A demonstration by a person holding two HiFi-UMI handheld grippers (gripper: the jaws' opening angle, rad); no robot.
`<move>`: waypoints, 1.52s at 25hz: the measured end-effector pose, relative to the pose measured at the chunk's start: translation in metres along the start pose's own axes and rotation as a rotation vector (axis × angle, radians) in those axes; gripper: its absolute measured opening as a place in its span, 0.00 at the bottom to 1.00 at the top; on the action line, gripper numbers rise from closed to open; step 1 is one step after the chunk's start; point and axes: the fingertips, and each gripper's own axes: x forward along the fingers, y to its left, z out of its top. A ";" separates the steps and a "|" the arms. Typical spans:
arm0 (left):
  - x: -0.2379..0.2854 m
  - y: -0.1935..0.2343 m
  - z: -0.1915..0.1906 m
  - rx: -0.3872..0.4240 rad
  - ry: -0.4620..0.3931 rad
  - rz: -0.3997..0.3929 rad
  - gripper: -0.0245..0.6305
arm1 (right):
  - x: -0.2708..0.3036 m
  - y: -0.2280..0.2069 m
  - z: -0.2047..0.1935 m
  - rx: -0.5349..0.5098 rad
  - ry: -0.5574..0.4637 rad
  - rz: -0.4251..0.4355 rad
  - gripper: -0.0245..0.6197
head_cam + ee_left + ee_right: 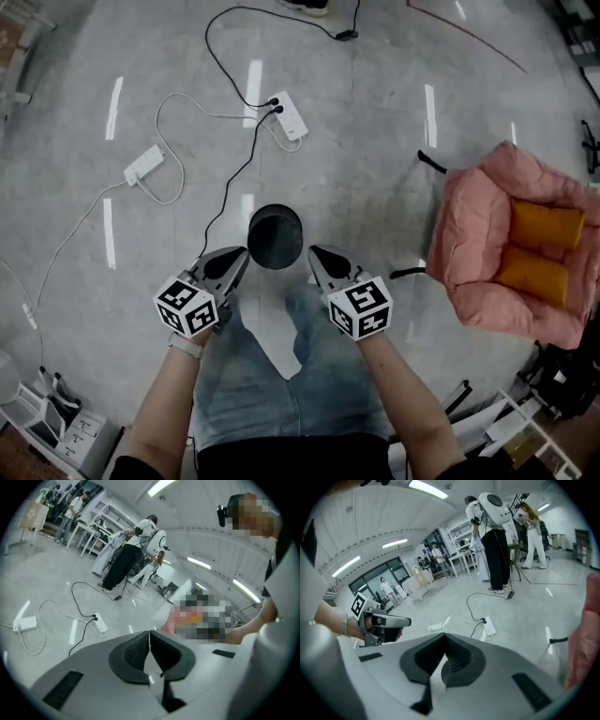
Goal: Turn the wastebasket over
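Note:
The black wastebasket (275, 236) stands on the grey floor just ahead of the person's knees, one round end facing up at the head camera. Neither gripper view shows it. My left gripper (242, 251) hovers at the wastebasket's left with its dark pads (136, 654) pressed together and nothing between them. At the wastebasket's right, my right gripper (314, 251) is likewise shut and empty, its jaws meeting at a point (444, 634). Both grippers are held above the floor, apart from the wastebasket. The left gripper (405, 619) also appears in the right gripper view.
Two white power strips (290, 115) (143, 165) with black and white cables lie on the floor beyond the wastebasket. A pink cushioned seat (478, 244) with orange pillows (544, 225) sits to the right. Several people (494, 541) stand at desks far off.

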 end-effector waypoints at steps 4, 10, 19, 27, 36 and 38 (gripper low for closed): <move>-0.006 -0.084 0.060 0.052 -0.089 -0.006 0.06 | -0.067 0.008 0.054 -0.032 -0.107 0.040 0.05; -0.028 -0.177 0.121 0.188 -0.103 -0.058 0.06 | -0.138 0.042 0.124 -0.057 -0.238 0.055 0.05; -0.083 -0.235 0.204 0.231 -0.198 -0.145 0.06 | -0.200 0.101 0.210 -0.067 -0.406 0.037 0.05; -0.110 -0.267 0.246 0.360 -0.223 -0.222 0.06 | -0.225 0.133 0.257 -0.079 -0.500 0.023 0.05; -0.123 -0.264 0.287 0.436 -0.275 -0.231 0.06 | -0.231 0.147 0.292 -0.164 -0.552 -0.016 0.05; -0.123 -0.267 0.293 0.440 -0.290 -0.239 0.06 | -0.232 0.148 0.296 -0.177 -0.552 -0.017 0.05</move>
